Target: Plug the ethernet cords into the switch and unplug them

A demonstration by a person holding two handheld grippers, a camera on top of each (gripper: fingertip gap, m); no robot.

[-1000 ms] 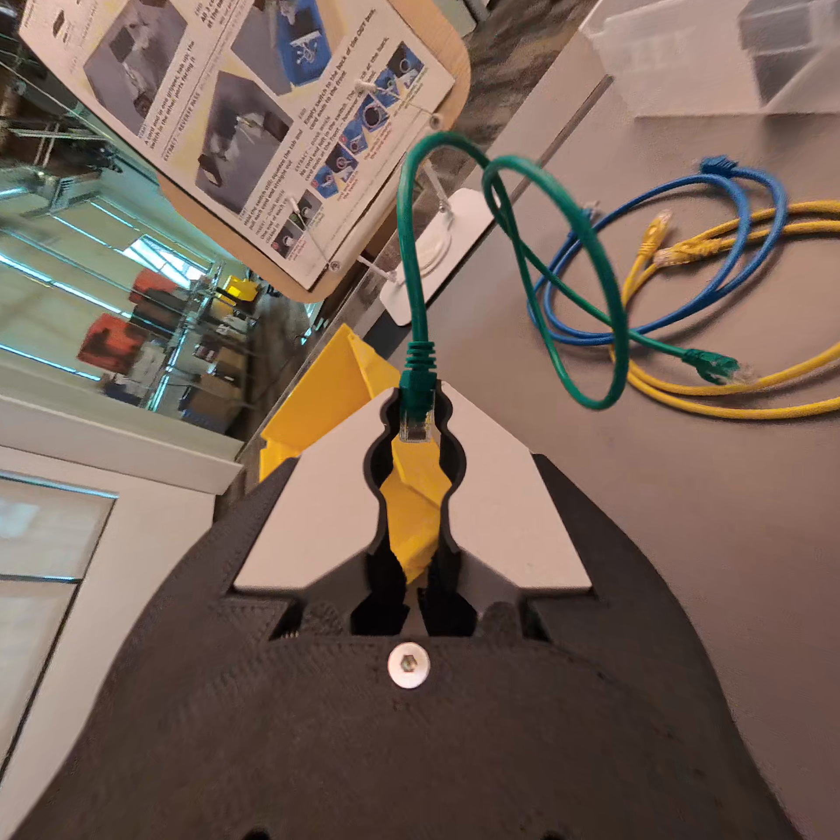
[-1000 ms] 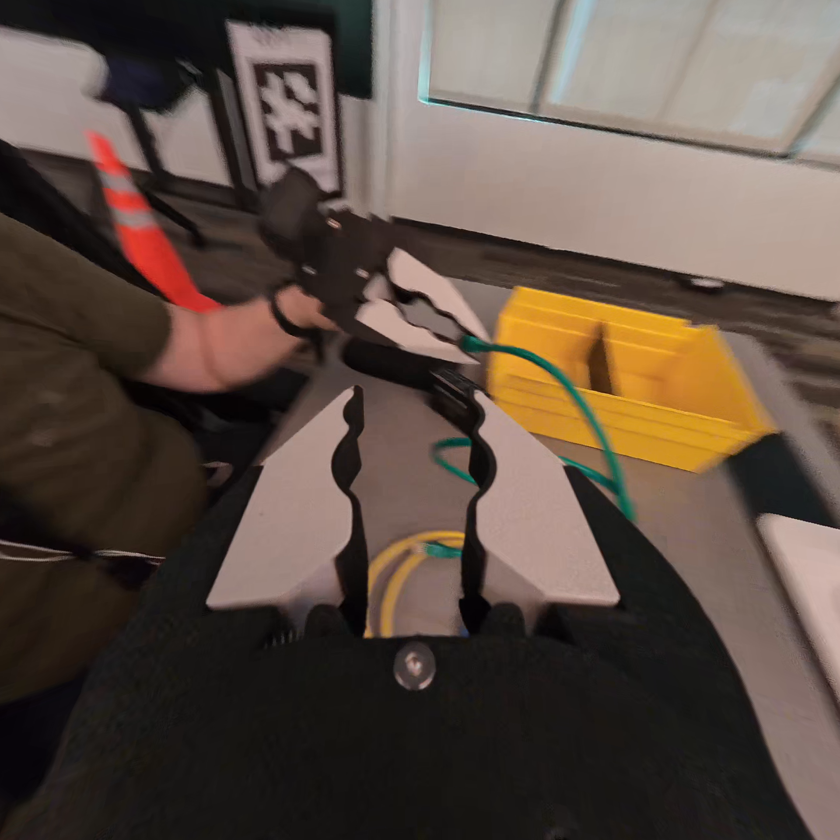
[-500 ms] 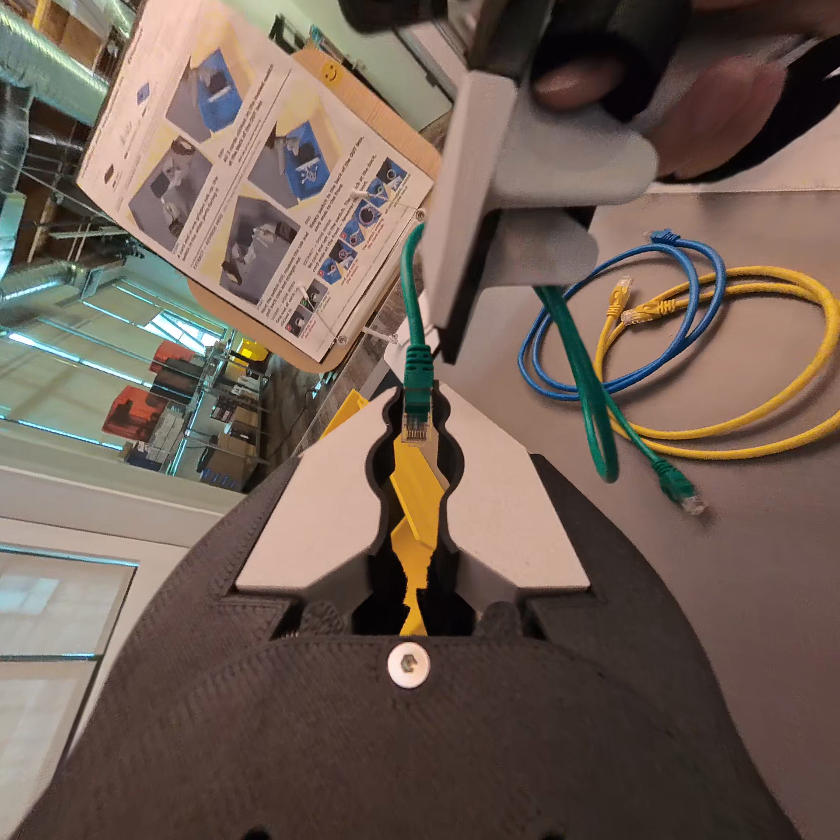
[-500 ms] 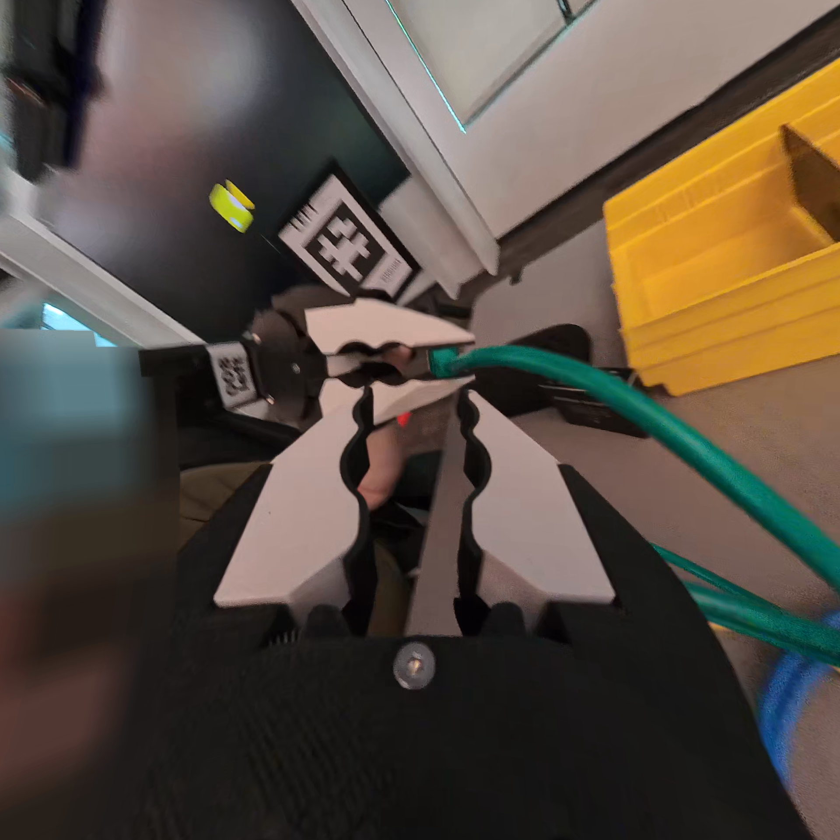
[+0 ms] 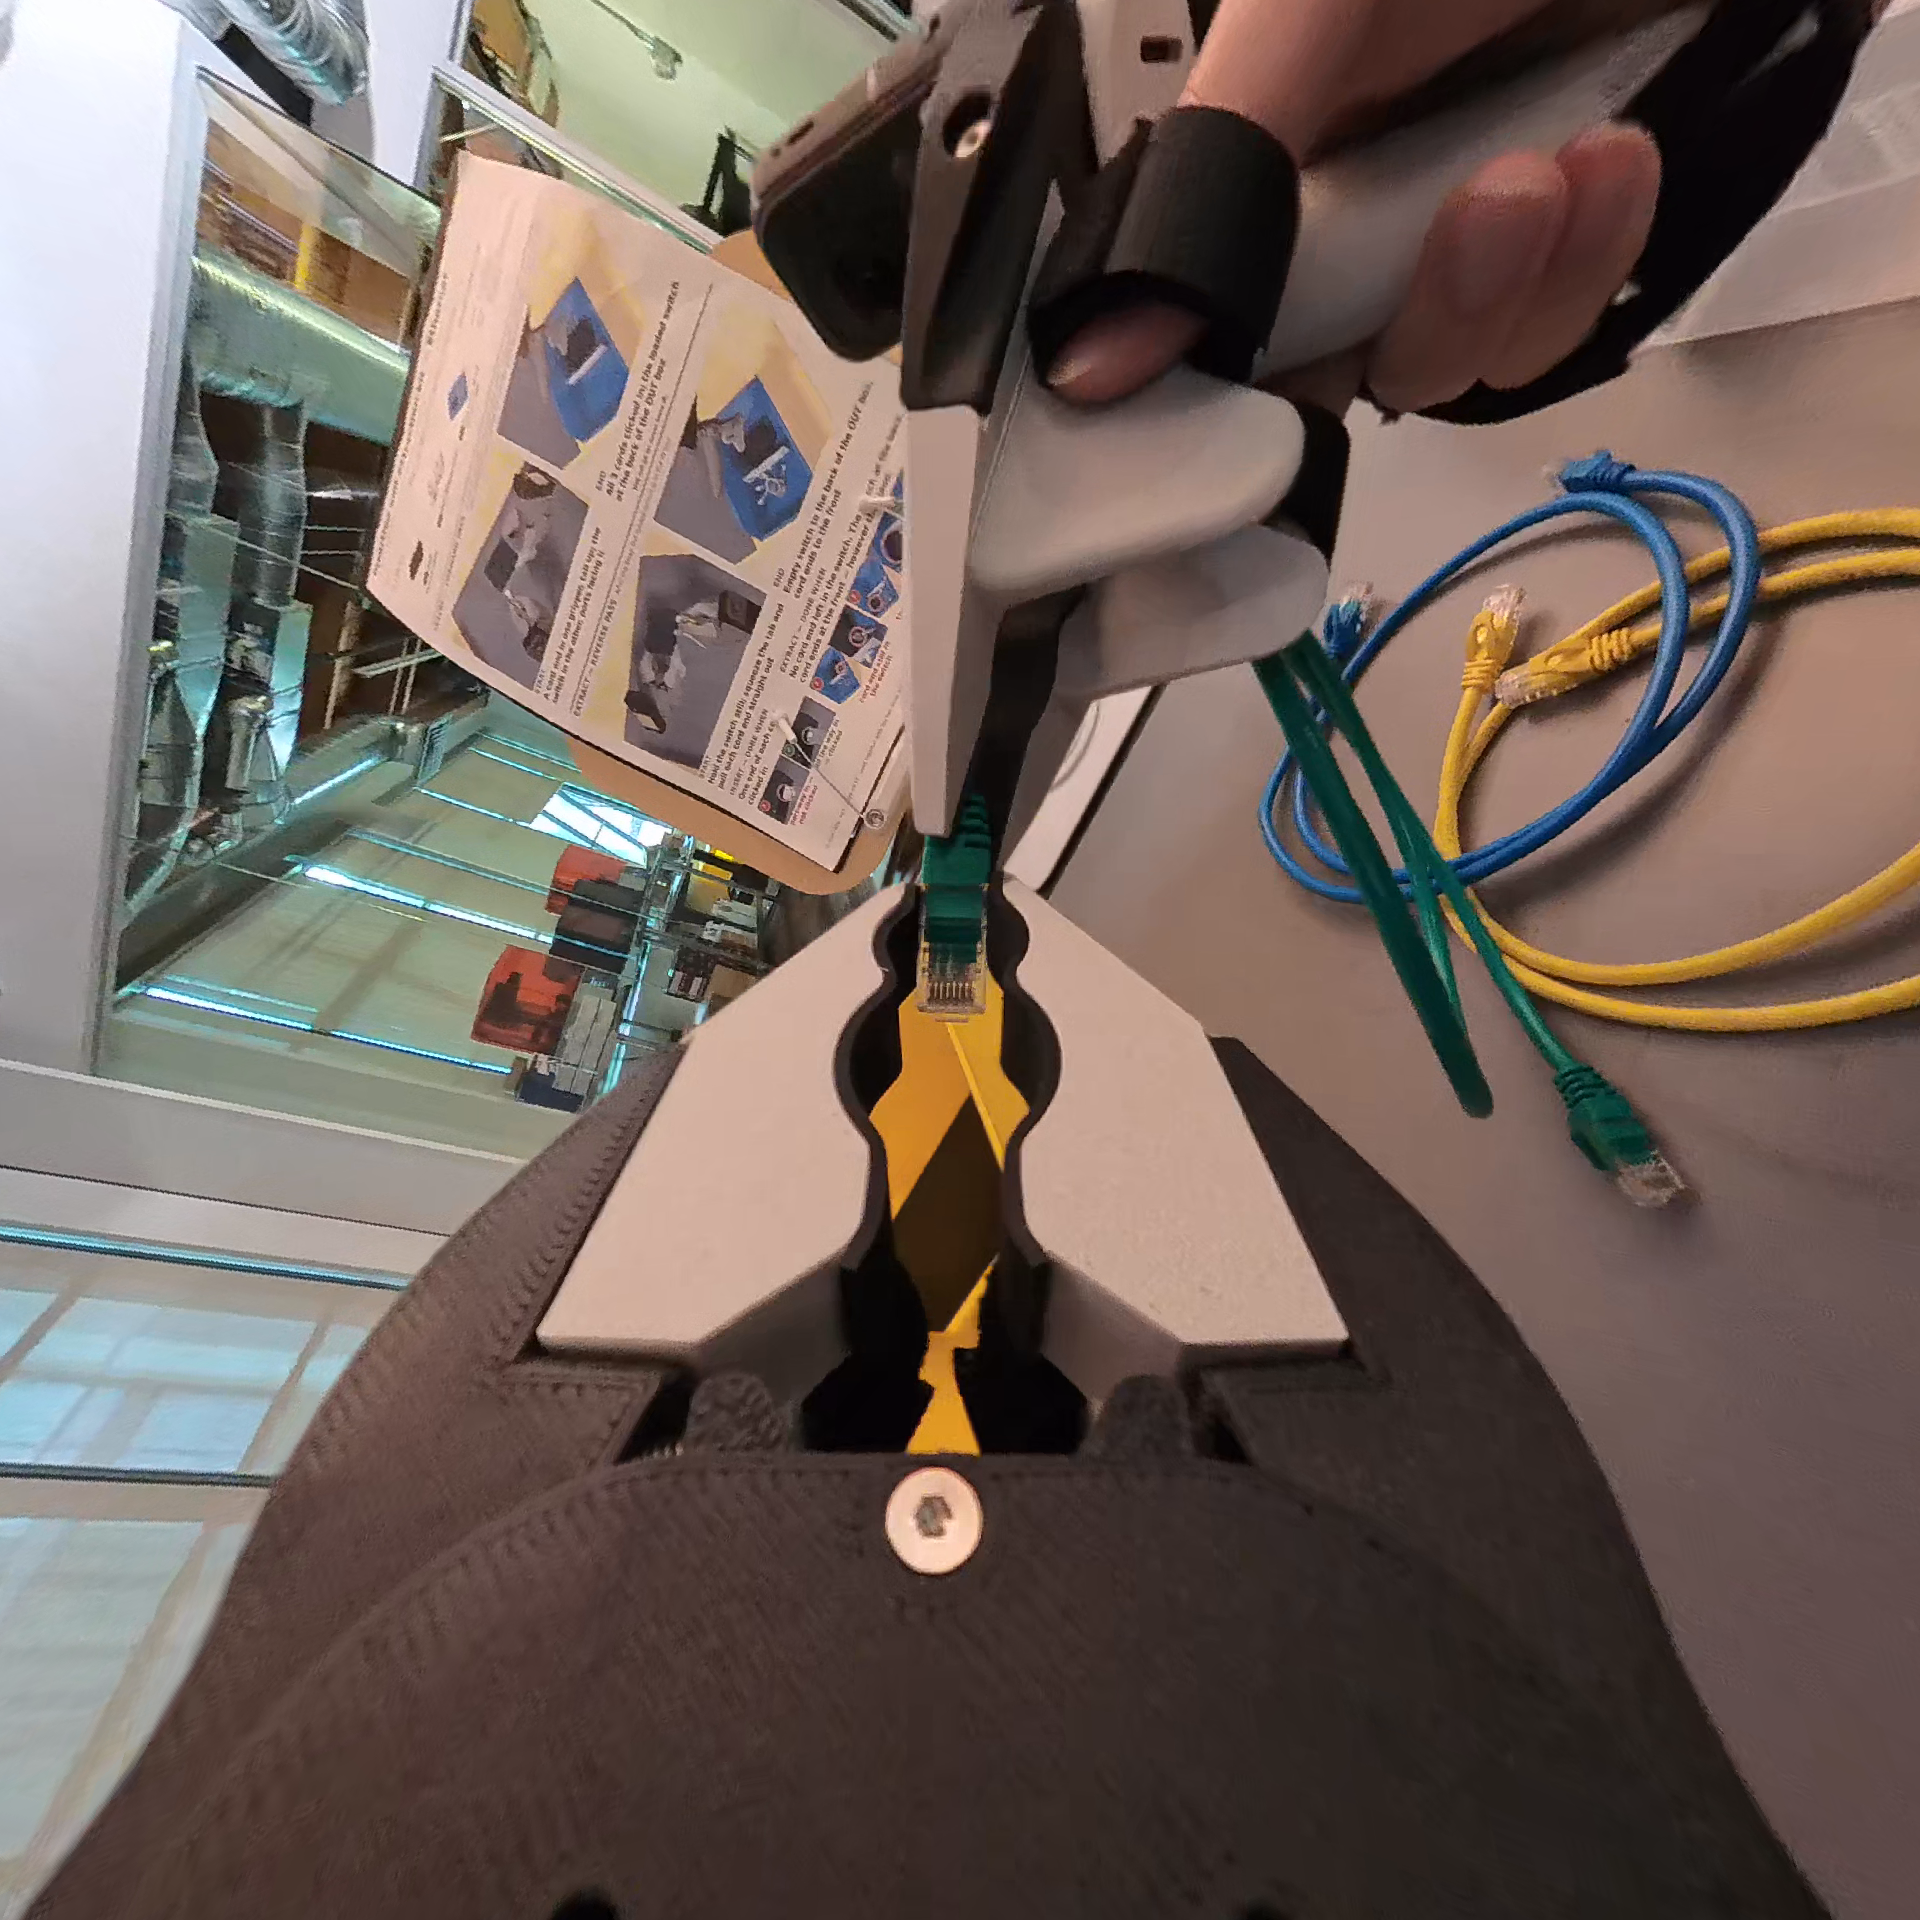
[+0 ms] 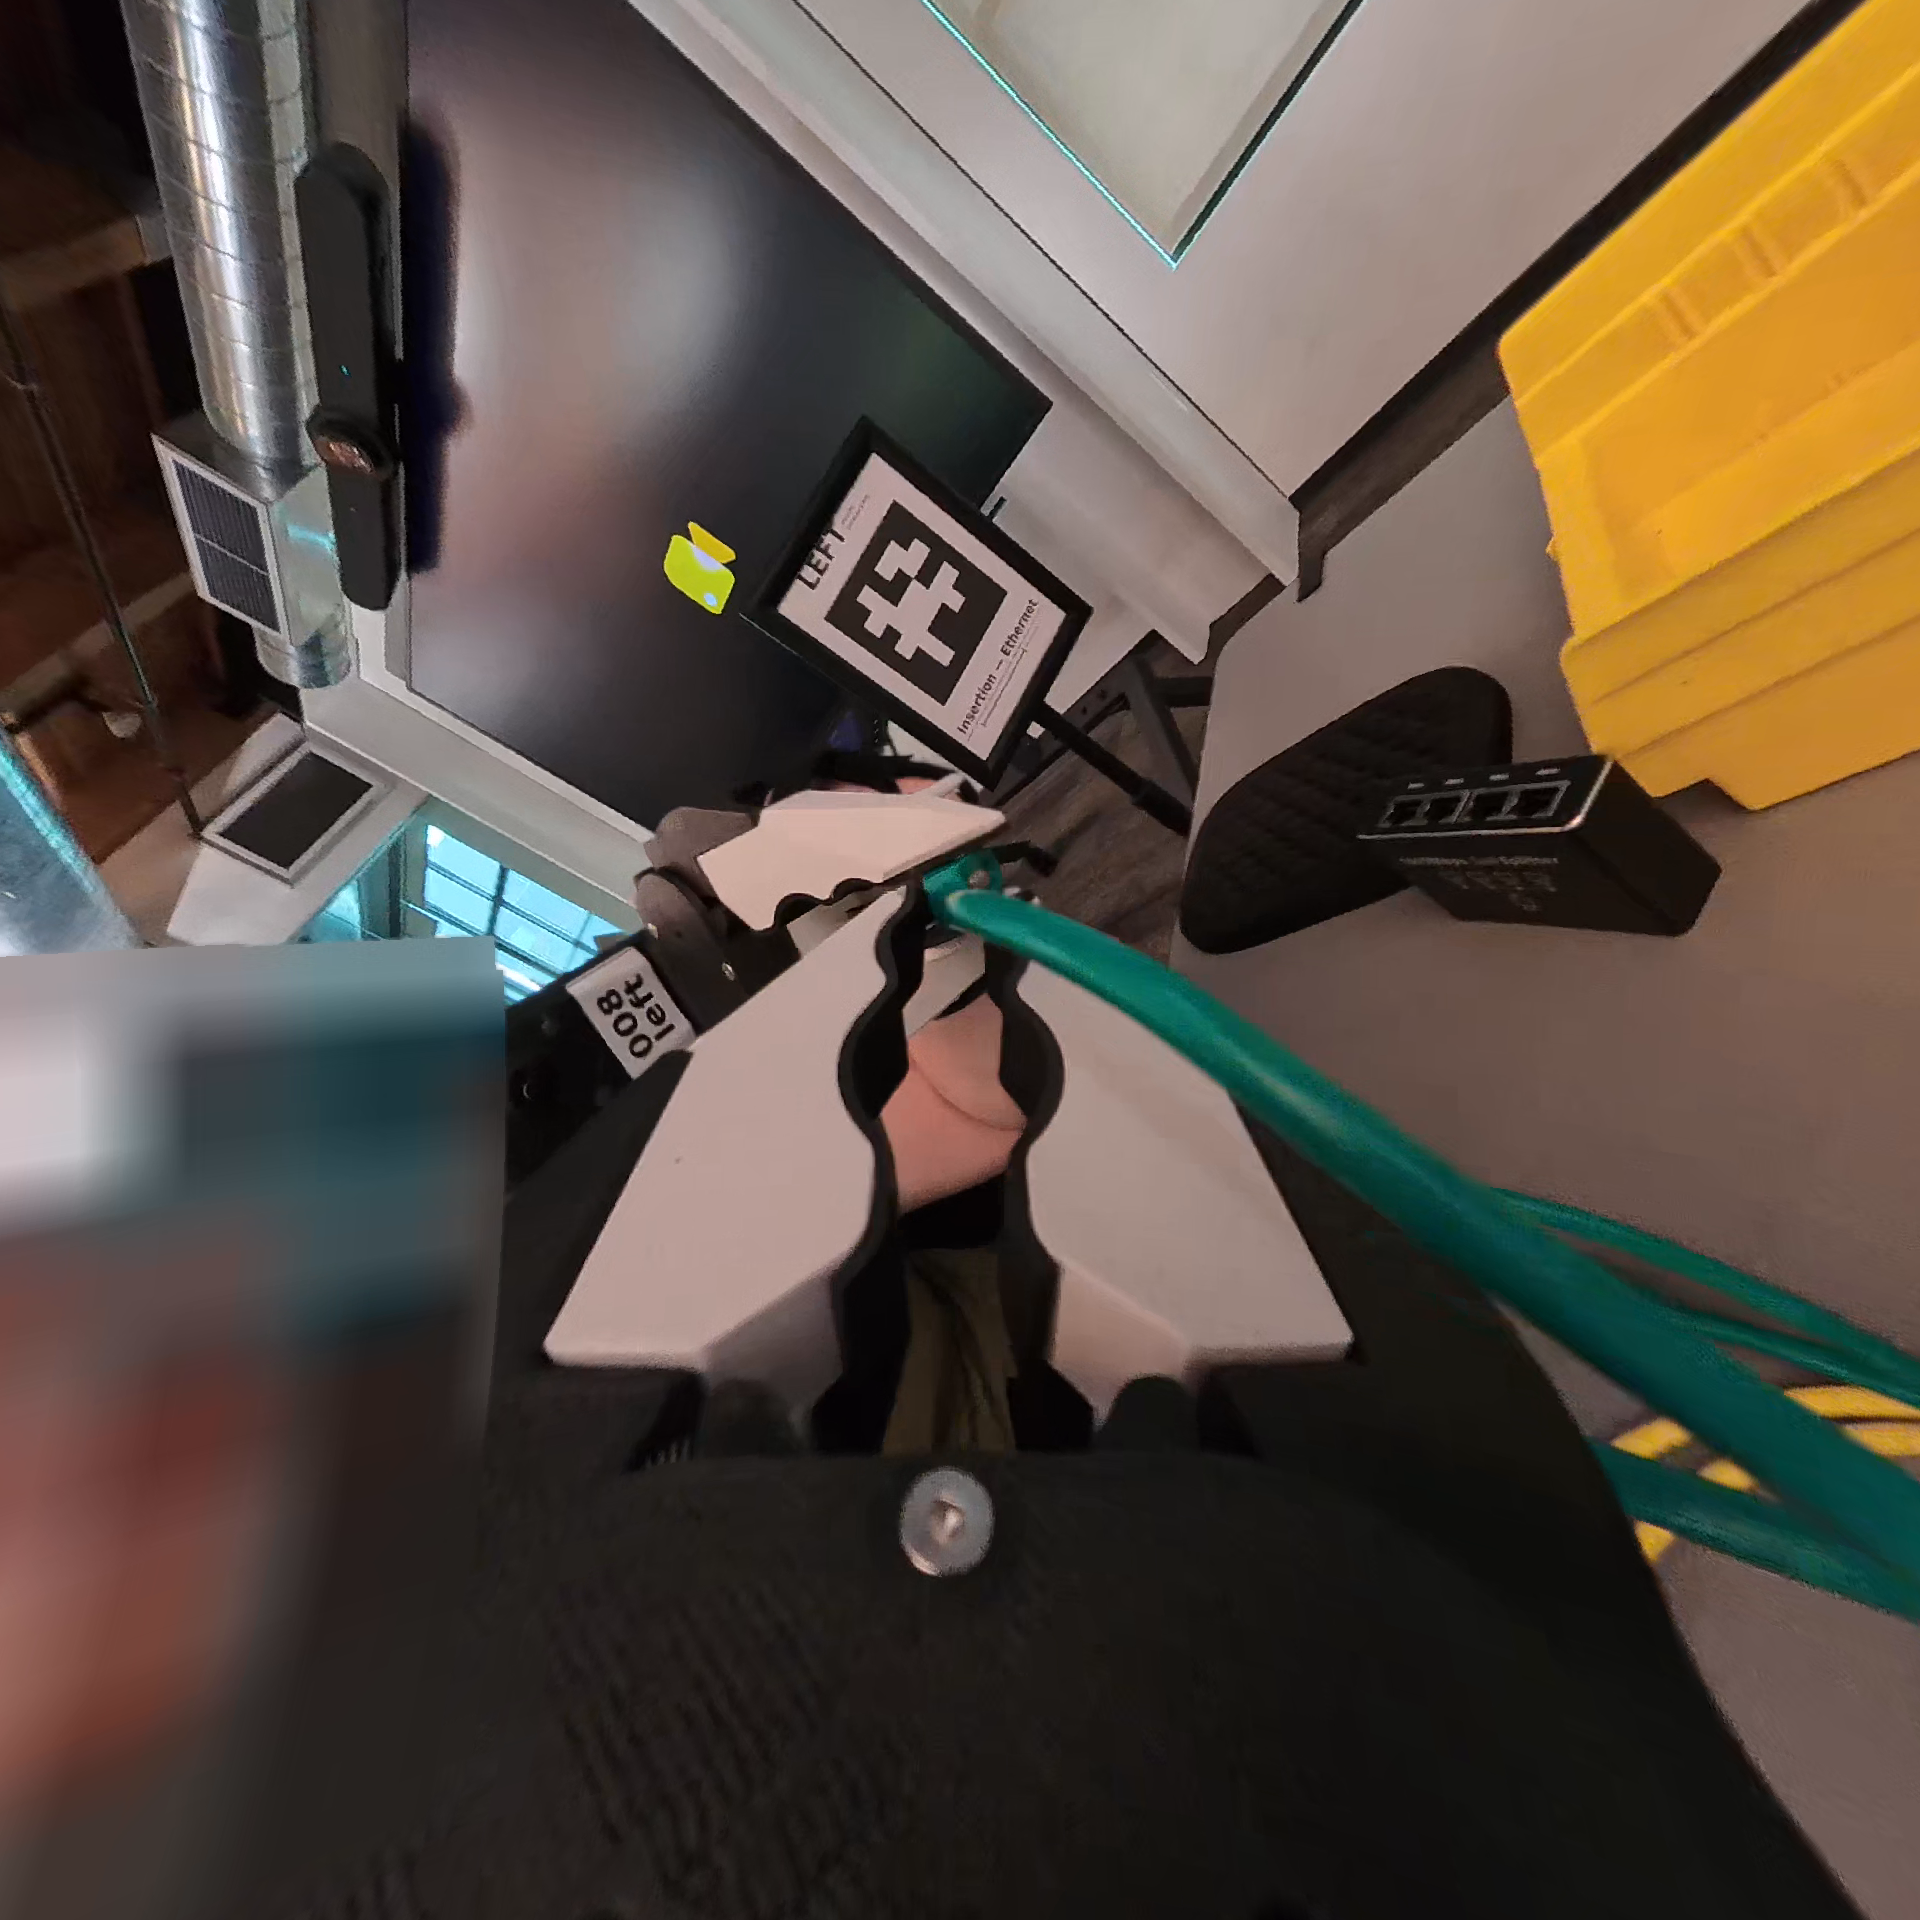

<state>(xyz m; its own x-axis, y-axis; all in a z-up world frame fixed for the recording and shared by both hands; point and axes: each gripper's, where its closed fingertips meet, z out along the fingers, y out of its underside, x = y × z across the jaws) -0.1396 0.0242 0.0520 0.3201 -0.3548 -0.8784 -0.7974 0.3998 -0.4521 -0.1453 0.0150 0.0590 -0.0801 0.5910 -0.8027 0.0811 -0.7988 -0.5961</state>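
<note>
Plug end of the green ethernet cord (image 5: 954,940) sits clamped at the tips of your left gripper (image 5: 954,925), clear connector pointing back toward the camera. Your right gripper (image 6: 951,935) closes in on the cord just beyond that plug; whether it already grips is unclear. Take the boot squarely before the left lets go, contacts facing outward. The small black switch (image 6: 1527,847) lies on the grey table (image 6: 1558,1039) beside the yellow plastic bin (image 6: 1745,499); its latch side is hidden.

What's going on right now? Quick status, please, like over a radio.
Left hand-held gripper shut on green cord plug. Right hand-held gripper at the cord beside it, grip unclear. Switch on table, ports empty, path open.
</note>
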